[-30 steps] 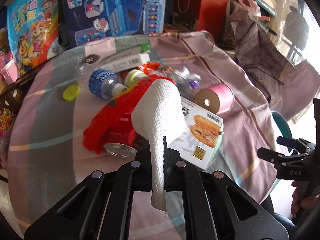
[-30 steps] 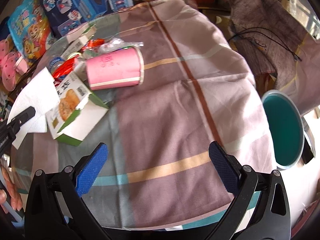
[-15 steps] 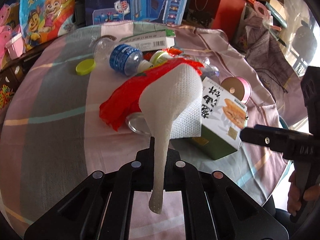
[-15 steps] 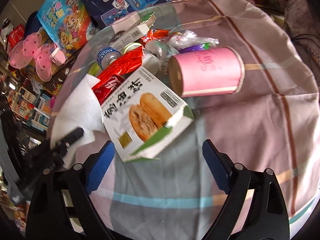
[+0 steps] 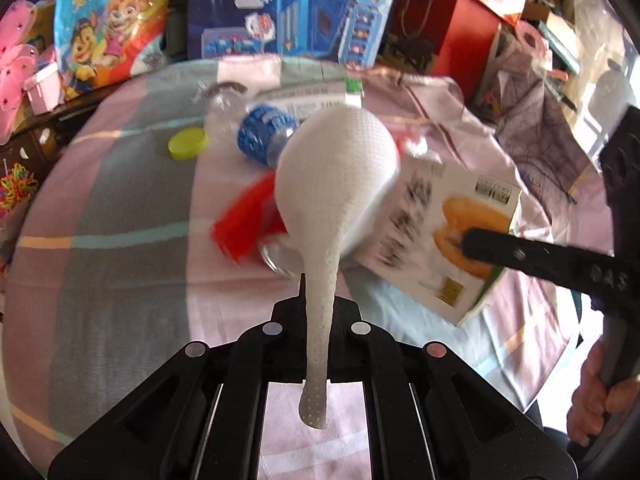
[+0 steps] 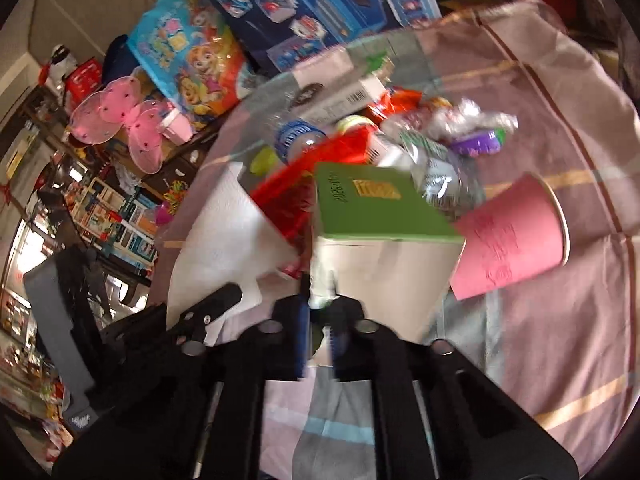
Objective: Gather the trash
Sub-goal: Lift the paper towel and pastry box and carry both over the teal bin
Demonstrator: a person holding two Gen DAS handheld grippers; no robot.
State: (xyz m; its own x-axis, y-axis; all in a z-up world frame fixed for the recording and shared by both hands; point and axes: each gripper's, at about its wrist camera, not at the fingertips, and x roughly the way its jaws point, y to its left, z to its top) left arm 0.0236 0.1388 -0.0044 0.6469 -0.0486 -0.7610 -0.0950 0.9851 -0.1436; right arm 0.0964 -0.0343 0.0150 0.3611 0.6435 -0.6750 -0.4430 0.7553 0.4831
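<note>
A: What do the left tongs (image 5: 316, 300) have?

B: They are clamped on a white paper towel (image 5: 336, 176). It bulges up ahead of the fingers, and its tail hangs down between them toward the near edge.

A: And the right tongs (image 6: 318, 308)?

B: Pinched together on the near edge of the food box (image 6: 384, 240), the one with a green side and a sandwich picture. From the left camera they reach in from the right, lying across the box's printed face (image 5: 452, 236).

A: Where is the other trash?

B: Piled on the worktop (image 6: 540, 320), which is draped in a striped pinkish cloth. A red wrapper (image 6: 296, 196) lies just left of the box. A pink paper cup (image 6: 516, 236) lies on its side to the right, touching the box's corner. Farther back is a plastic bottle with a blue label (image 5: 268, 132), with a yellow-green cap (image 5: 188, 143) to its left, apart from it.

A: Beyond that?

B: A long white carton (image 5: 304, 94), blurred.
</note>
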